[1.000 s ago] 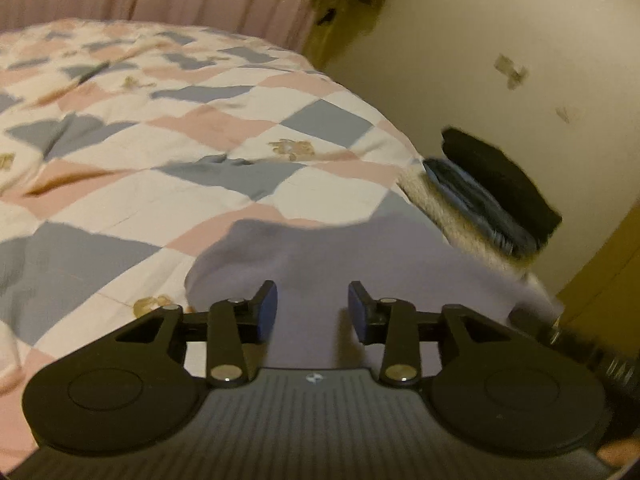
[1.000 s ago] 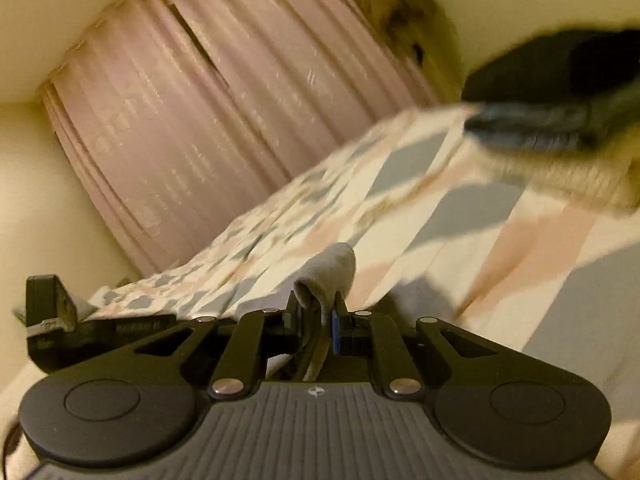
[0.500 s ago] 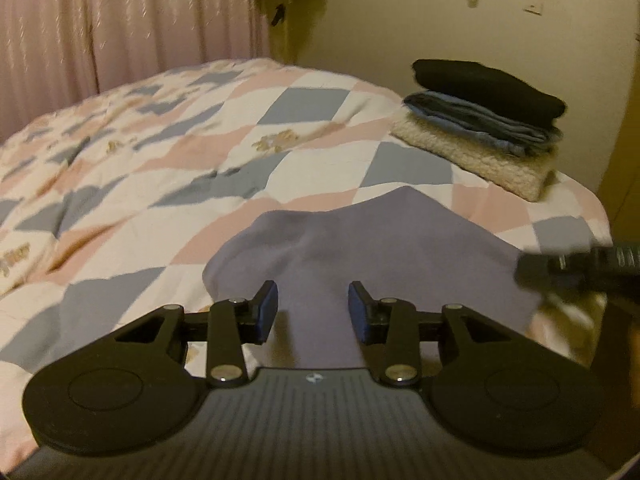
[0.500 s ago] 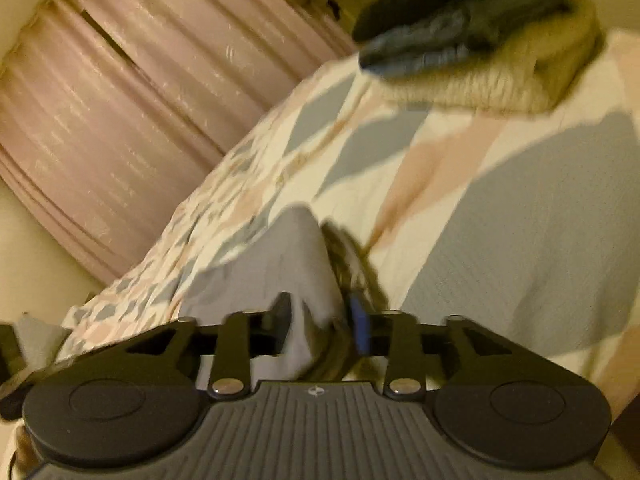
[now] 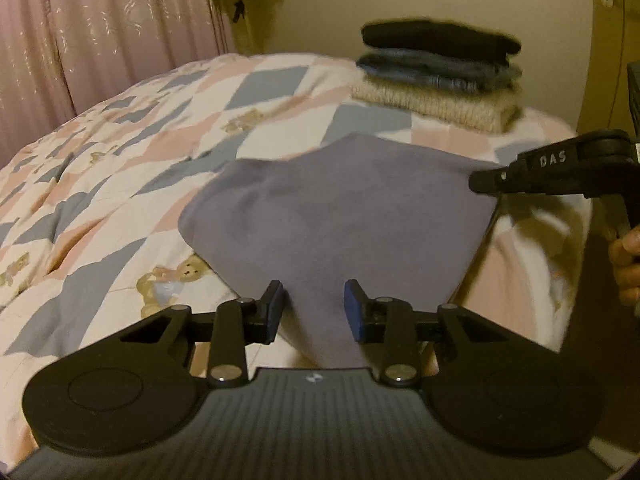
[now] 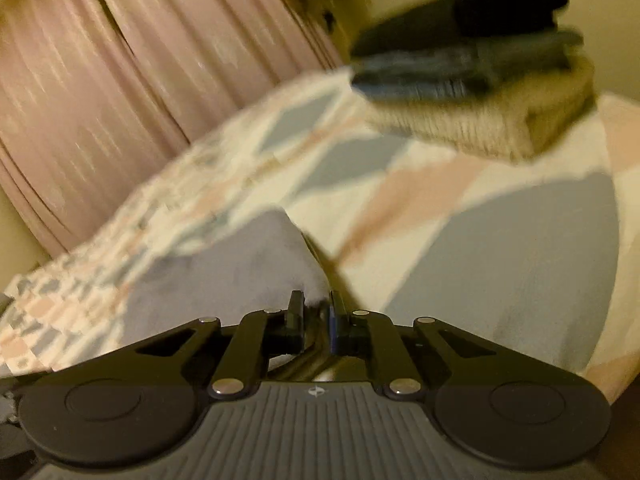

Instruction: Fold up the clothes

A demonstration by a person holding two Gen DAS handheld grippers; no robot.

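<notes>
A grey-purple garment point(image 5: 340, 220) lies spread on the quilted bed point(image 5: 120, 168). My left gripper point(image 5: 314, 308) hovers open over its near corner, and the cloth runs between and under the two fingers. My right gripper point(image 5: 486, 182) reaches in from the right and pinches the garment's right corner, lifting that edge slightly off the quilt. In the right wrist view the right gripper point(image 6: 316, 314) has its fingers nearly together on a peak of the garment point(image 6: 240, 272). A hand point(image 5: 624, 264) holds the right tool.
A stack of folded clothes point(image 5: 440, 72), black on blue denim on beige knit, sits at the far right corner of the bed, also ahead of the right gripper point(image 6: 472, 80). Pink curtains point(image 5: 100, 32) hang behind. A wooden door point(image 5: 612, 40) stands at the right.
The left view has swung so the garment and the stack sit centred. The right gripper has come into view at the garment's right corner, and its fingers have narrowed on the cloth since half a second ago.
</notes>
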